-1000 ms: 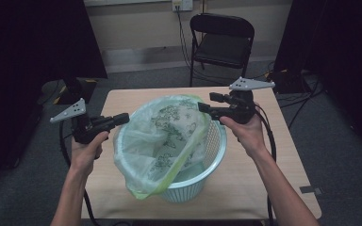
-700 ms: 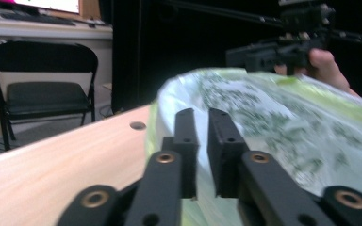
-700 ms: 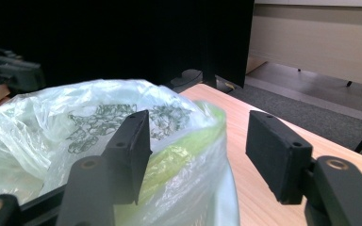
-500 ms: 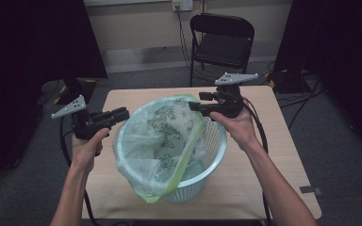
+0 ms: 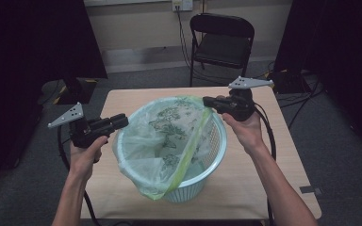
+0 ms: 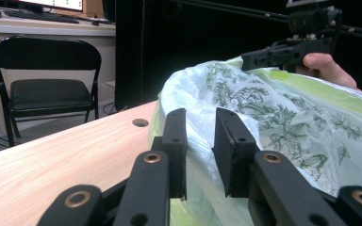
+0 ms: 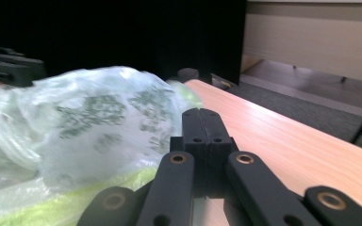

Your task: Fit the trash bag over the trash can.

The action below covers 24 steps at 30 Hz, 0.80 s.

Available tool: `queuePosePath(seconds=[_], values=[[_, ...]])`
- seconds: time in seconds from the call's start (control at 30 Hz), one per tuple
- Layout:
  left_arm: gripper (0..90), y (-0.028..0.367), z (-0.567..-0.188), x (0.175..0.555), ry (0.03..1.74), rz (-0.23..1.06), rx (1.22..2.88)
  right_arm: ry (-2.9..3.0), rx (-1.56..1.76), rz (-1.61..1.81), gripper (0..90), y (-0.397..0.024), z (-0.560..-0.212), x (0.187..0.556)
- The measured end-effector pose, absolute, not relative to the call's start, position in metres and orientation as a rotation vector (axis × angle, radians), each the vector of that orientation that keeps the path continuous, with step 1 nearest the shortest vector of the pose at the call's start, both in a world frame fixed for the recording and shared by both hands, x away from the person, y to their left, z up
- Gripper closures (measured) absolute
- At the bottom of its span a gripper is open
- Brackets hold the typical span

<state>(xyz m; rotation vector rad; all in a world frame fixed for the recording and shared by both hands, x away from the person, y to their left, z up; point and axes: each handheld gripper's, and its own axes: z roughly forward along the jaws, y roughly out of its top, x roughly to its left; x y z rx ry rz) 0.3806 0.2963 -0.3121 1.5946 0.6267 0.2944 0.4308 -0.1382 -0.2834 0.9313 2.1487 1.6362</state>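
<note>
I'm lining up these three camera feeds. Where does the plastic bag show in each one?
High view: bag at centre, draped over the basket.
Left gripper view: centre to right, behind the jaws.
Right gripper view: left half, blurred.
Shared landmark: the table.

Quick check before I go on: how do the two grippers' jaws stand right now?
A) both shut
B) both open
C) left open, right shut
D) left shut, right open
C: in the left gripper view the left gripper shows a gap between its pads in front of the plastic bag, while in the right gripper view the right gripper has its pads pressed together.
</note>
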Motion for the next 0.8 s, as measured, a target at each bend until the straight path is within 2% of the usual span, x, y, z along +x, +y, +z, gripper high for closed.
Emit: queuePosePath(seconds=[0.23,0.43,0.47,0.53,0.57,0.63,0.7,0.73,0.8], values=[[75.1,0.292,-0.311,0.381,0.622,0.295,1.607,2.098,0.991,1.686,90.0,-0.157,-0.301,0.427],[74.9,0.293,-0.312,0.383,0.624,0.264,1.602,2.150,1.013,1.668,90.0,-0.156,-0.322,0.427],[73.4,0.292,-0.311,0.385,0.627,0.266,1.606,2.161,1.007,1.650,90.0,-0.154,-0.325,0.427],[59.4,0.290,-0.309,0.392,0.644,0.274,1.613,2.159,1.008,1.672,89.8,-0.154,-0.328,0.431],[55.7,0.289,-0.308,0.397,0.644,0.264,1.594,2.159,0.996,1.680,88.5,-0.154,-0.329,0.433],[53.8,0.286,-0.304,0.406,0.638,0.257,1.584,2.149,1.007,1.656,78.1,-0.154,-0.328,0.436],[56.3,0.281,-0.302,0.415,0.640,0.248,1.608,2.129,1.038,1.641,65.0,-0.158,-0.325,0.439],[59.0,0.278,-0.302,0.419,0.630,0.237,1.622,2.111,1.060,1.635,60.2,-0.161,-0.322,0.440],[71.7,0.273,-0.306,0.423,0.619,0.232,1.654,2.075,1.076,1.634,55.9,-0.168,-0.315,0.440]])
